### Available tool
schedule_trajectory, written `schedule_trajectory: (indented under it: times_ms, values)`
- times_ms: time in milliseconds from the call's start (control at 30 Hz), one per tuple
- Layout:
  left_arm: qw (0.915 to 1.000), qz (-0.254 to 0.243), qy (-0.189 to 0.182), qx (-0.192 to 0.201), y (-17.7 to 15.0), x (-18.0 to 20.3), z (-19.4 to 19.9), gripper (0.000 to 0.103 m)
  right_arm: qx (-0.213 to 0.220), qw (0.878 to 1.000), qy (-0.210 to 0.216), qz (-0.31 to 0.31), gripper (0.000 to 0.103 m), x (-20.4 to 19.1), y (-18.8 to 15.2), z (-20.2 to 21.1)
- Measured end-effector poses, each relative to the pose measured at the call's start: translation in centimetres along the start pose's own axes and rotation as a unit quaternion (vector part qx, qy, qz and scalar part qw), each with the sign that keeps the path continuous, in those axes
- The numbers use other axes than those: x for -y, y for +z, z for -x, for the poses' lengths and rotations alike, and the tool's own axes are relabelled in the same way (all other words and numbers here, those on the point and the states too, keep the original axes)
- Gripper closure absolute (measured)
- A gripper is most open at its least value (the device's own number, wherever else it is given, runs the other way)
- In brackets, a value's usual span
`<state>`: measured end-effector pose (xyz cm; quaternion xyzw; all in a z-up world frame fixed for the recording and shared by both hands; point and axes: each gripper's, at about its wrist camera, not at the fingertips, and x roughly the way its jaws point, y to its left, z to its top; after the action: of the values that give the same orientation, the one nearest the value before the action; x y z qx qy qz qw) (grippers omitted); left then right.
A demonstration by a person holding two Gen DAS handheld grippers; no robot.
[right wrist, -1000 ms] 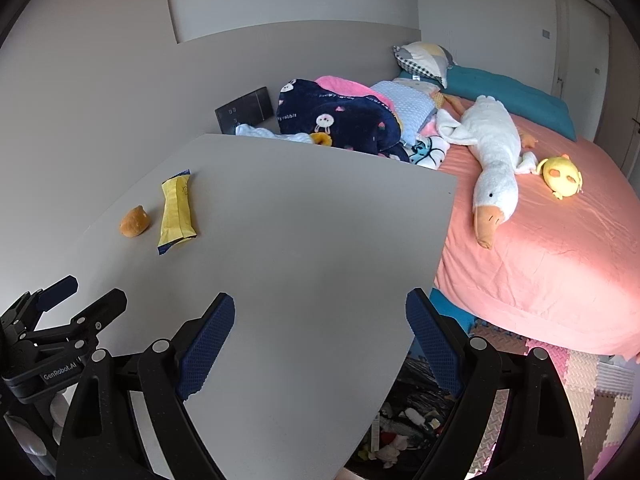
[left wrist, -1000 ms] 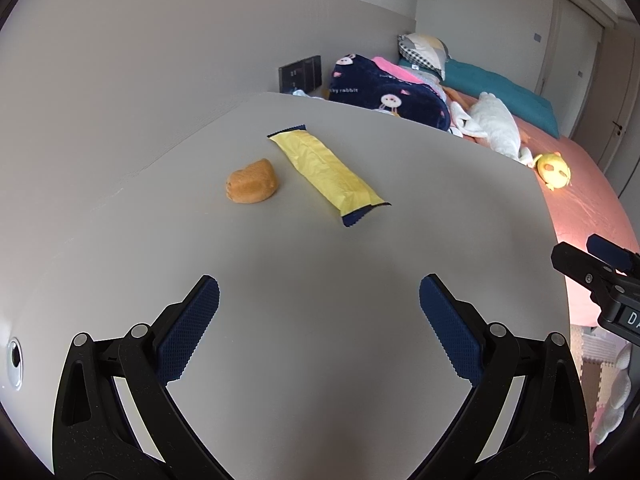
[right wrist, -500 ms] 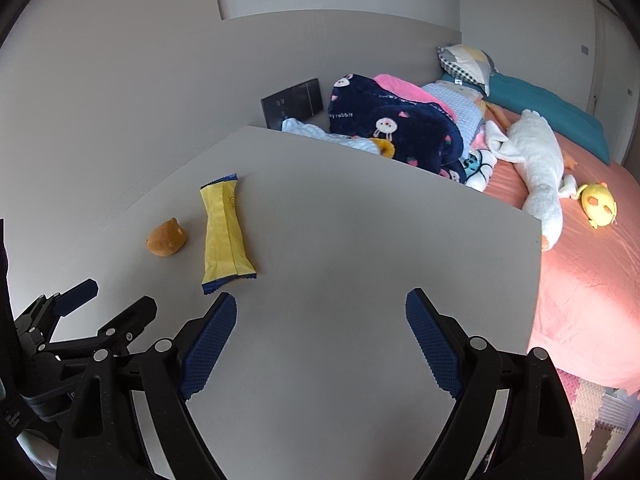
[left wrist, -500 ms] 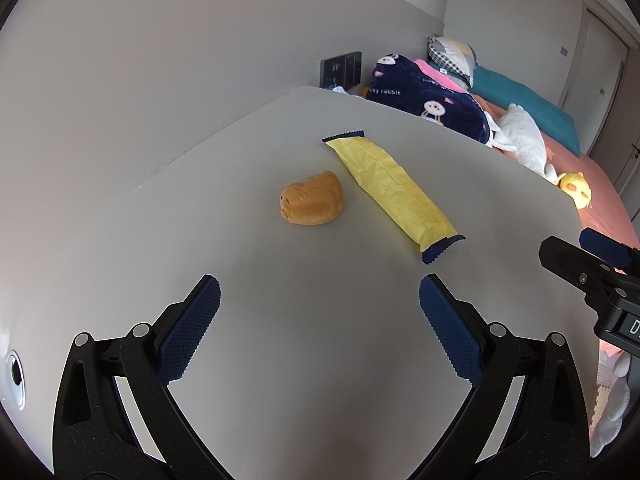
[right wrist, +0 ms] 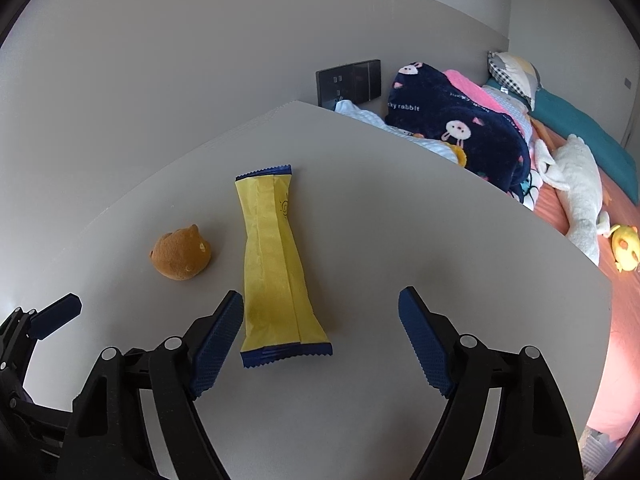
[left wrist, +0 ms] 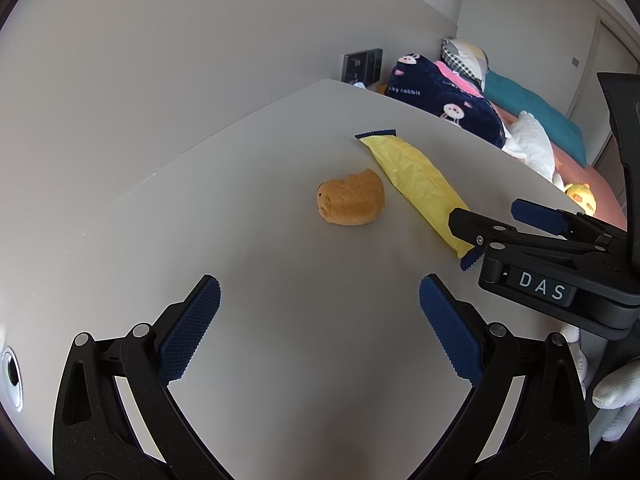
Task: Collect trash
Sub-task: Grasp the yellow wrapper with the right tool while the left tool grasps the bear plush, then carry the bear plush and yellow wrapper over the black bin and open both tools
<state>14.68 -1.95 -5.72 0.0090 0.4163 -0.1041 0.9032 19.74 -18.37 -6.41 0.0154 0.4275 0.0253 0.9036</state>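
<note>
Left gripper (left wrist: 320, 328): jaws were spread wide over bare table, nothing between them.
Bun (left wrist: 351, 199): a small brown bear-faced bun sat at 12 o'clock from the left gripper, just beside the wrapper but apart from it; it looked soft and easily squashed.
Wrapper (right wrist: 276, 268): the yellow wrapper with blue crimped ends lay flat, its near end between the right gripper's fingers, closer to the left finger (right wrist: 218, 336).
Right gripper (right wrist: 320, 338): jaws were closing on the wrapper's near end, pads not yet touching it.
Handling: the wrapper looked light, thin, crinkly and slippery; a pinch across the near crimped end or the narrow body seemed best.
Table (right wrist: 440, 220): its edge ran off at 3 o'clock toward the bed (right wrist: 624, 312); bare surface lay open around both items.
</note>
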Motion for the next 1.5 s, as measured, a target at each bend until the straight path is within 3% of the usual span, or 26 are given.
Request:
schedule_trajectory:
  times_ms: [167, 367, 433, 633, 1000, 1133, 1300, 1467, 1500]
  values:
    - [1.0000, 0.001, 0.003, -0.005, -0.2, -0.3, -0.4, 0.007, -0.010, 1.000, 0.006, 0.010, 0.027, -0.9, 0.9, -1.6]
    - [0.9999, -0.010, -0.005, 0.007, 0.0, 0.0, -0.3, 0.007, -0.012, 1.000, -0.005, 0.021, 0.043, -1.4, 1.4, -2.9]
    - [0.9999, -0.012, -0.005, 0.010, 0.2, 0.2, -0.4, 0.007, -0.007, 1.000, 0.008, 0.011, 0.072, -1.0, 1.5, -2.7]
    - [0.9996, -0.027, 0.006, 0.012, 1.2, 0.9, -1.2, 0.007, 0.030, 0.997, 0.046, -0.052, 0.072, 1.7, 1.8, -1.7]
    - [0.9992, -0.033, 0.022, -0.003, 3.7, 1.5, -3.7, 0.007, 0.070, 0.992, 0.052, -0.090, 0.072, 3.5, 1.7, -0.5]
    - [0.9990, -0.031, 0.030, -0.012, 4.3, 1.6, -4.2, 0.014, 0.087, 0.991, 0.054, -0.086, 0.072, 3.5, 1.8, 0.1]
    - [0.9979, -0.037, 0.035, -0.041, 4.6, 1.9, -5.6, 0.038, 0.078, 0.992, 0.057, -0.081, 0.072, 3.3, 1.6, -0.3]
    - [0.9979, -0.040, 0.035, -0.036, 4.6, 2.0, -5.4, 0.060, 0.076, 0.992, 0.067, -0.077, 0.072, 3.0, 1.5, -0.4]
    - [0.9978, -0.042, 0.037, -0.035, 4.5, 2.1, -5.3, 0.060, 0.074, 0.992, 0.069, -0.078, 0.072, 3.0, 1.5, -0.5]
